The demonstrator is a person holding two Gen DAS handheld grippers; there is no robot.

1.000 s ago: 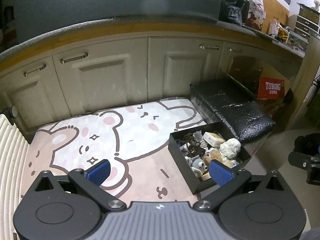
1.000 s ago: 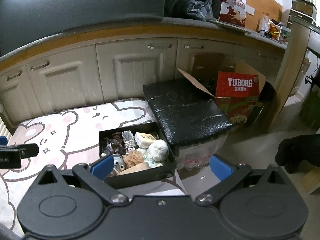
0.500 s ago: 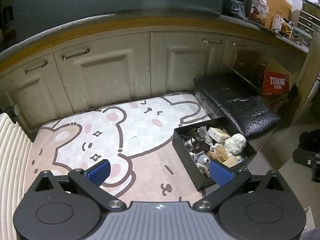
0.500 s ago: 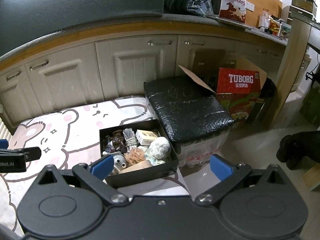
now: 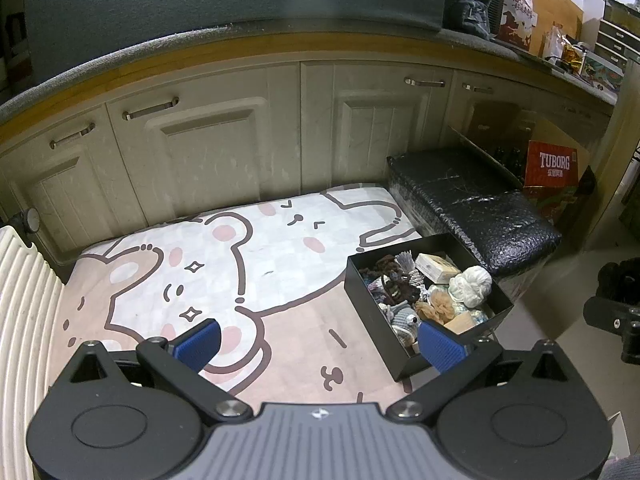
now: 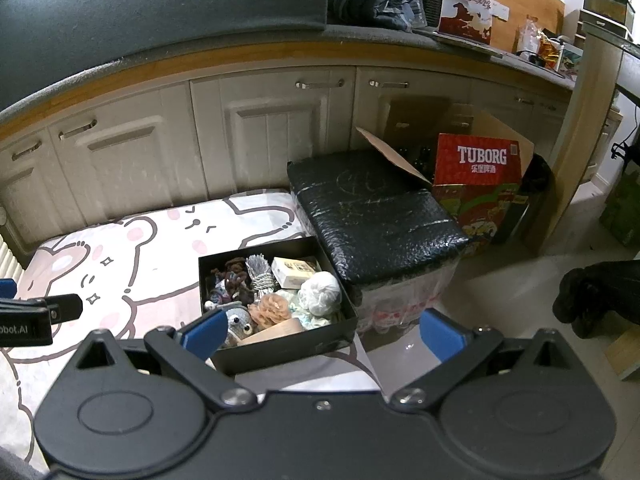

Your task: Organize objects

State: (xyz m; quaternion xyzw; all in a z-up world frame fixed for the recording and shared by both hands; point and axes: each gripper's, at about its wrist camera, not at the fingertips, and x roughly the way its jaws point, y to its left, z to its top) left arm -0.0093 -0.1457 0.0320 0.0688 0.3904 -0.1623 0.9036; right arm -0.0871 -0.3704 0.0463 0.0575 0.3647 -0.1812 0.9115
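A black box [image 5: 362, 296] [image 6: 280, 346] sits on the right edge of a cartoon-bear mat [image 5: 224, 264] [image 6: 132, 264]. It holds several small things: a white yarn ball [image 5: 472, 285] [image 6: 320, 293], a tan card box [image 5: 436, 268] [image 6: 294, 271], an orange knitted flower [image 6: 274, 310], a grey knitted toy [image 6: 240, 322] and brown yarn [image 5: 386, 266]. My left gripper [image 5: 318, 346] hangs open above the mat, left of the box. My right gripper [image 6: 322, 334] is open above the box's near wall. Nothing is between either pair of fingers.
White cabinet doors [image 5: 224, 152] run along the back under a counter. A black wrapped bench [image 6: 372, 216] stands right of the mat, with a red Tuborg carton [image 6: 480, 184] behind it. A ribbed white radiator [image 5: 20, 312] is at the left. Bare floor [image 6: 500, 280] lies to the right.
Both views have shifted slightly, so the black box sits a little lower and nearer in each. Both grippers stay open and the box's contents have not moved.
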